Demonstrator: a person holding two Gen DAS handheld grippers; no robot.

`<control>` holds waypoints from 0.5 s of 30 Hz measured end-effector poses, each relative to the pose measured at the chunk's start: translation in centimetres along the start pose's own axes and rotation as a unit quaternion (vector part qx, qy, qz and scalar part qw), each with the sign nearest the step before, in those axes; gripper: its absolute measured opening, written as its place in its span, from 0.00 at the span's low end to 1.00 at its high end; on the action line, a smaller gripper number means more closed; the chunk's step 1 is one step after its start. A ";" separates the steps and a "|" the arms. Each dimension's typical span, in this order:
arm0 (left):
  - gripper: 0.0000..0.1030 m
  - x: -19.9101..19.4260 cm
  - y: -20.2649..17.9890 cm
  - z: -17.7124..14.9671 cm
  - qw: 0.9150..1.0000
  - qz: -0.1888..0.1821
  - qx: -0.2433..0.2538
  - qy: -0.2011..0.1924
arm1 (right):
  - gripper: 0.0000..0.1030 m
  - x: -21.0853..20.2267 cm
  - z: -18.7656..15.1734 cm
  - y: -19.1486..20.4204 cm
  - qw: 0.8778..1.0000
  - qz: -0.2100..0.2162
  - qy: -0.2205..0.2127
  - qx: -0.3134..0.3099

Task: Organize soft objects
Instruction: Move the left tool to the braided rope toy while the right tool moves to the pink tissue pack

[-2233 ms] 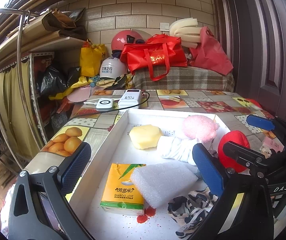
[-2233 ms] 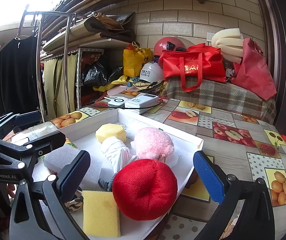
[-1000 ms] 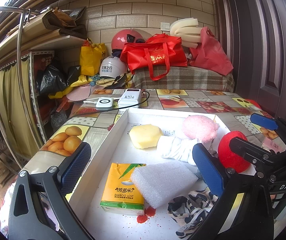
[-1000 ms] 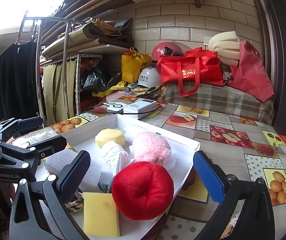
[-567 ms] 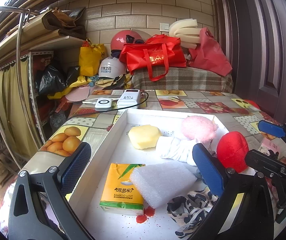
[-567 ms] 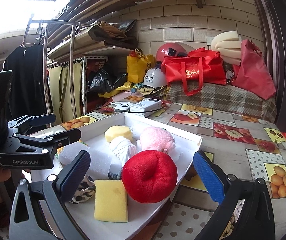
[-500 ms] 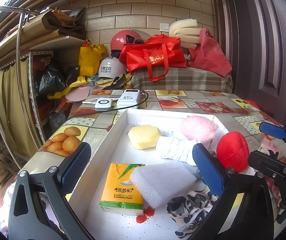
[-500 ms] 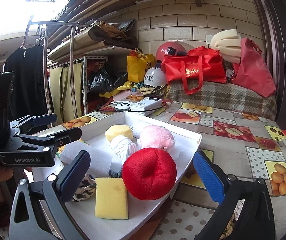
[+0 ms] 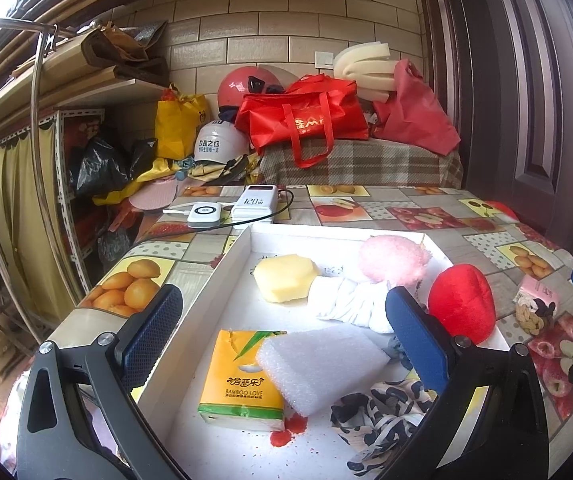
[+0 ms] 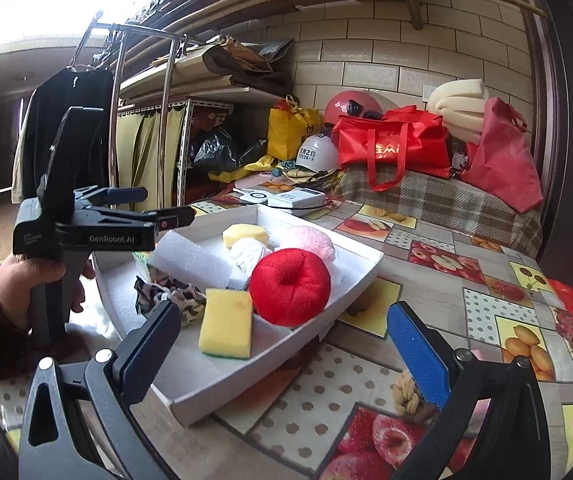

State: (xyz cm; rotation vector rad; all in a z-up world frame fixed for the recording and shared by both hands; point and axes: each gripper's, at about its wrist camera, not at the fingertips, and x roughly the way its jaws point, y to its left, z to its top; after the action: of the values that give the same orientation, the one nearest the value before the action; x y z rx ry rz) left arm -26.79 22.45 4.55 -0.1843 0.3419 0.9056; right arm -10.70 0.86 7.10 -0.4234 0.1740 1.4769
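Note:
A white tray holds a red plush apple, a pink pompom, a pale yellow sponge, a twisted white cloth, a white foam block, a tissue pack and a patterned cloth. My left gripper hovers open over the tray's near end, holding nothing. In the right wrist view my right gripper is open and empty at the tray's near corner, with a yellow-green sponge and the red apple ahead. A braided rope knot lies on the table by its right finger.
The fruit-print tablecloth runs to the right of the tray. A pink packet lies beside the rope knot. Power banks with a cable sit beyond the tray. Bags and helmets crowd the back. A hand holds the left gripper.
My right gripper has drawn back and to the right, away from the red apple, which stays in the tray. The left gripper has barely moved.

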 end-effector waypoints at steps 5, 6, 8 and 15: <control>1.00 -0.4 -0.3 0.0 1.000 0.000 0.008 -0.009 | 1.00 -1.7 -1.3 -2.7 0.999 -0.044 0.016 -0.012; 1.00 -0.4 -0.5 0.0 1.000 0.000 0.010 -0.011 | 1.00 -2.0 -1.5 -3.3 0.998 -0.057 0.018 -0.014; 1.00 -0.6 -0.7 -0.1 1.000 -0.003 0.014 -0.016 | 1.00 -2.7 -2.1 -4.7 0.996 -0.087 0.025 -0.022; 1.00 -1.6 -1.9 -0.3 0.998 -0.058 0.014 -0.025 | 1.00 -4.4 -3.9 -11.3 0.985 -0.152 0.063 0.048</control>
State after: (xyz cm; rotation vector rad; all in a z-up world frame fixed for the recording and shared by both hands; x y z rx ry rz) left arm -26.30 20.05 4.86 -0.1534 0.2935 0.7895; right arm 0.53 -5.09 7.05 -0.4448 0.2669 1.1379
